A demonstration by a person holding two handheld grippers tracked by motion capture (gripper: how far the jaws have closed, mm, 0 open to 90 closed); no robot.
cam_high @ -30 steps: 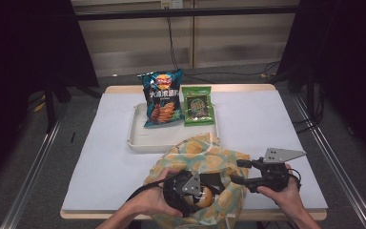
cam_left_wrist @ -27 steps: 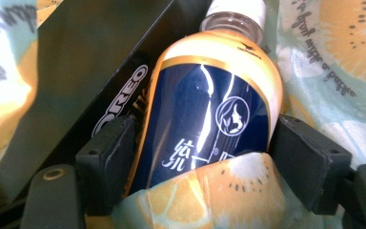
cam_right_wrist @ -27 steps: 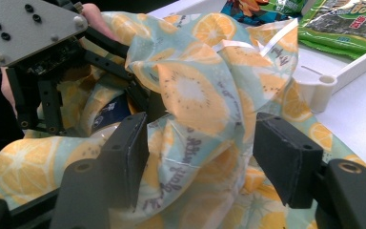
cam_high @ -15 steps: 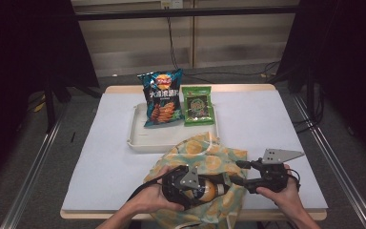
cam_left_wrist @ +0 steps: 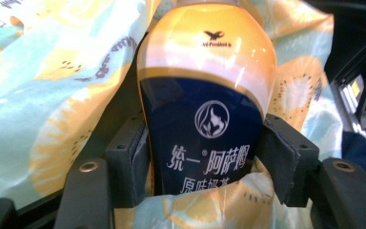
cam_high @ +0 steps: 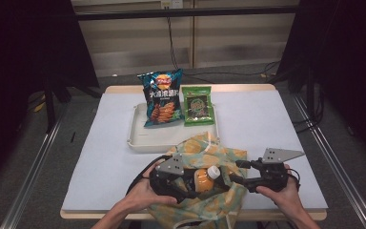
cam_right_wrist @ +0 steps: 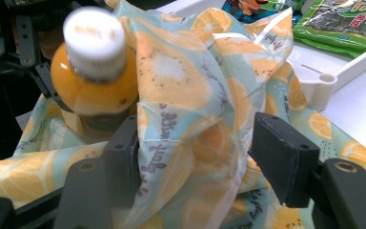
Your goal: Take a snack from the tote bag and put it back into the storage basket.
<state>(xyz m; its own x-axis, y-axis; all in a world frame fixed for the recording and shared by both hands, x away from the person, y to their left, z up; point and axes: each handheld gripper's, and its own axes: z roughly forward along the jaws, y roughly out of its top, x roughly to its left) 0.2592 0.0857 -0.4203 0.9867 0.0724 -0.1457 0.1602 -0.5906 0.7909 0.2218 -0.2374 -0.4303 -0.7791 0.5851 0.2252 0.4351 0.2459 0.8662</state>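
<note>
As you look down from the high view, your left tongs [cam_high: 198,183] lie over the fruit-print cloth bag [cam_high: 219,157] at the near edge of the surface [cam_high: 109,157], clamped on an orange drink bottle [cam_high: 204,177] whose white cap [cam_high: 213,172] points toward your right tongs [cam_high: 238,179]. The right tongs sit just right of the bag, tips at its rim. Beyond the bag stands a white tray [cam_high: 138,138], touching the bag's far fold, with a blue chip packet [cam_high: 161,98] and a green seaweed packet [cam_high: 198,105] leaning side by side in it.

In the left gripper view, both pads press the bottle's [cam_left_wrist: 205,109] dark blue label; the jaws have just been closing on it. The bag's cloth [cam_left_wrist: 52,95] surrounds the bottle, left, right and below.

In the right gripper view, a bunched fold of the bag [cam_right_wrist: 186,119] stands between your jaws. The left pad touches the cloth; the right pad stands clear of it, so those tongs are open. Left of that fold, the bottle [cam_right_wrist: 93,81] rises with its cap [cam_right_wrist: 94,40] blurred. Right of the fold, the tray's corner [cam_right_wrist: 321,83] and the seaweed packet [cam_right_wrist: 343,21] show.
</note>
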